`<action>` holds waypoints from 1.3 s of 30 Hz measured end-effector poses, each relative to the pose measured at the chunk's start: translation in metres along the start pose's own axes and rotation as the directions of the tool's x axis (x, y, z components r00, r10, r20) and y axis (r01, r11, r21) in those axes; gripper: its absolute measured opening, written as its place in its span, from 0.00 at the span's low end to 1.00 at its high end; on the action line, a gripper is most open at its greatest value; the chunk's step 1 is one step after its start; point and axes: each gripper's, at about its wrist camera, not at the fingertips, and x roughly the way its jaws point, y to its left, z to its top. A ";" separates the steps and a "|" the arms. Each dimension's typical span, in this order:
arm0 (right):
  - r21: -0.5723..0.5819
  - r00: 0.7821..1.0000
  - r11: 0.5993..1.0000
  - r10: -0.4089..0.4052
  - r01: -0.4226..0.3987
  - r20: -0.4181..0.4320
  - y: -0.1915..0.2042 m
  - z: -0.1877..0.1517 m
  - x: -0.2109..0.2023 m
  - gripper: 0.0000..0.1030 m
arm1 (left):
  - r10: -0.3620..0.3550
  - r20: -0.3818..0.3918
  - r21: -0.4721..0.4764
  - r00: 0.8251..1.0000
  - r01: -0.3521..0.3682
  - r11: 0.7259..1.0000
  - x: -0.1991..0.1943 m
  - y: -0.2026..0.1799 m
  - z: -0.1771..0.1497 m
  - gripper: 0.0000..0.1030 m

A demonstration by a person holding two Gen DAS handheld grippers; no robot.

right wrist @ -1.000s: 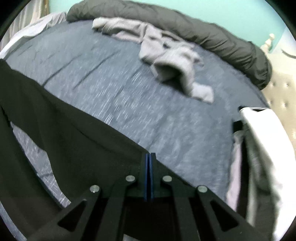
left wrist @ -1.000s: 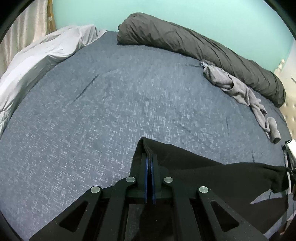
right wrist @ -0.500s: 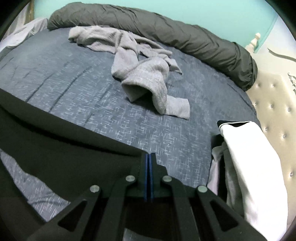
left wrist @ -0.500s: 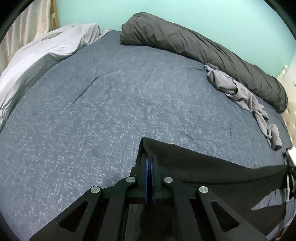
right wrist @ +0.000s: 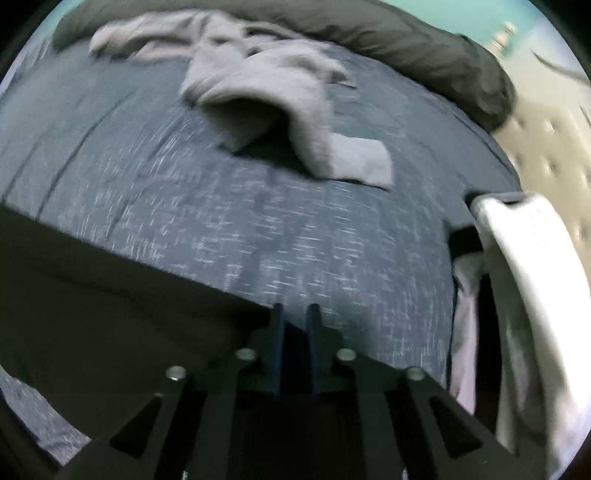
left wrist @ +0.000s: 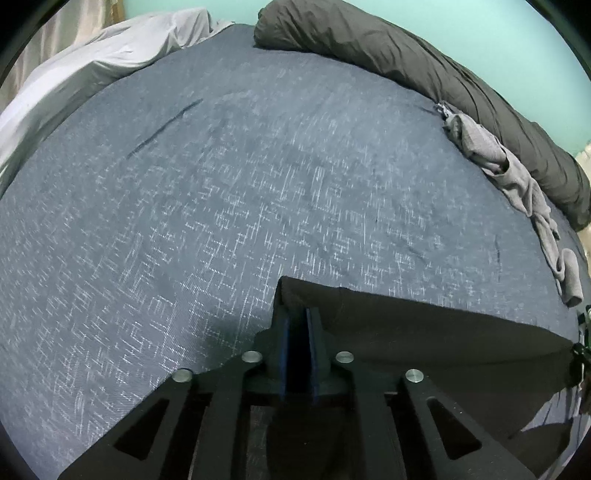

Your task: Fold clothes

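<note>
Left wrist view: the left tongs [left wrist: 298, 317] stand slightly parted, the black garment [left wrist: 424, 332] lying on the blue bedsheet [left wrist: 221, 184] around their tips; whether they pinch it, I cannot tell. Right wrist view, blurred: the right tongs [right wrist: 295, 317] show a narrow gap with bare sheet between, the garment's edge just left of them.

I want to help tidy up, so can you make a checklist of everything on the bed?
Surface: blue bed sheet, slightly wrinkled.
Job's things: black garment spread by the grippers; grey garment crumpled.
Clutter: white cloth at the right edge; dark rolled duvet.
Grippers: left gripper and right gripper both open, at the black garment's edge.
Cables: nothing seen.
Surroundings: teal wall, padded headboard.
</note>
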 end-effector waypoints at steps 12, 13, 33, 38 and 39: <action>0.210 0.998 0.976 0.057 -0.062 0.029 -0.046 -0.041 -0.026 0.48 | 0.006 0.015 0.000 1.000 -0.006 1.000 -0.015 0.000 -0.002 0.38; 0.244 0.997 0.967 0.070 -0.073 0.022 -0.052 -0.042 -0.023 0.48 | 0.006 0.016 0.002 1.000 -0.006 1.000 -0.014 -0.001 -0.001 0.41; 0.379 0.994 0.920 0.110 -0.096 -0.014 -0.075 -0.048 -0.001 0.22 | 0.006 -0.014 -0.003 1.000 -0.006 1.000 0.018 -0.006 0.004 0.48; 0.329 0.995 0.939 0.093 -0.097 0.028 -0.071 -0.041 -0.005 0.06 | 0.006 -0.021 0.008 1.000 -0.006 1.000 0.019 -0.007 0.001 0.33; 0.319 0.995 0.943 0.090 -0.097 0.037 -0.070 -0.040 -0.005 0.06 | 0.011 -0.022 0.014 1.000 -0.010 1.000 0.020 -0.008 0.001 0.22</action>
